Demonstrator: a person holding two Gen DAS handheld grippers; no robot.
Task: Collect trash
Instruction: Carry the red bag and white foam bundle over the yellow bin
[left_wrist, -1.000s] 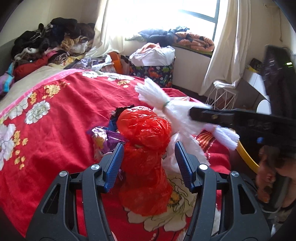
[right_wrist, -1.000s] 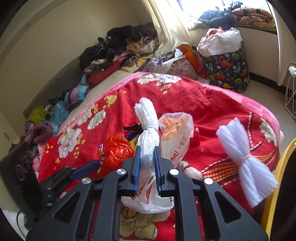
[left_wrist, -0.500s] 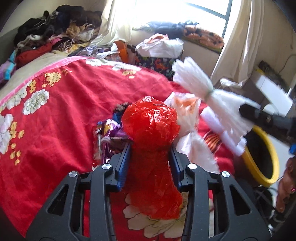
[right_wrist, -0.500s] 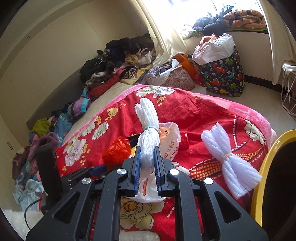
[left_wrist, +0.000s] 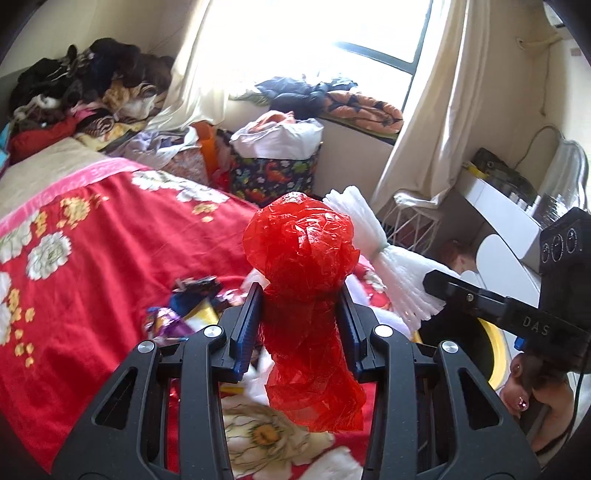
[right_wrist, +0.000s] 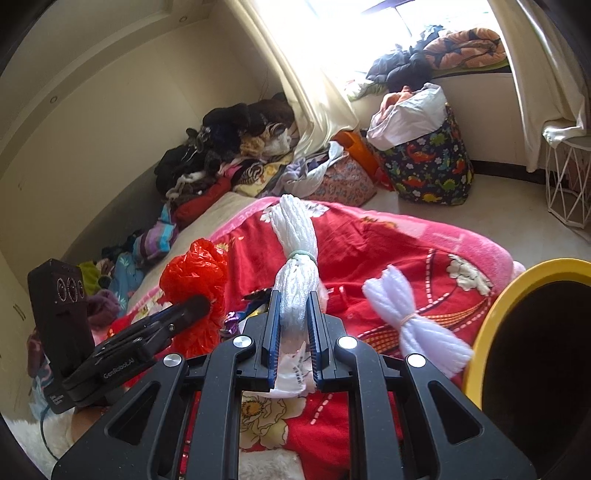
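Red floral bedding covers the bed (left_wrist: 85, 236) under both claws, with heaps of clothes against the far wall and a bright window beyond.

Nearest in the left wrist view, the left claw (left_wrist: 301, 306) is closed on a crumpled red plastic bag (left_wrist: 303, 254). Its blue pads pinch the bag's narrow middle, so a puffed ball bulges ahead of the tips and a loose tail hangs down behind them. I judge it nearly weightless, soft and slippery, likely to slide out if held by a loose flap; the gathered waist is the right place to hold it. It looks thin, glossy and heavily wrinkled.

In the right wrist view, the right claw (right_wrist: 293, 325) is clamped on a white bundle of plastic strips (right_wrist: 297, 266), tied at its middle with a greenish band. The pads squeeze the half below the band, and the other half fans out ahead. It seems light and springy, with the band keeping it together, so a grip close to the band should be secure.

Just right of that claw, a second white bundle (right_wrist: 410, 325) lies on the bedding beside the yellow-rimmed bin (right_wrist: 491, 314). Between and ahead of the claws, shiny wrappers (left_wrist: 184, 314) are scattered on the blanket.

Farther off stand a dinosaur-print hamper (right_wrist: 424, 166) and a white wire basket (right_wrist: 569, 181).
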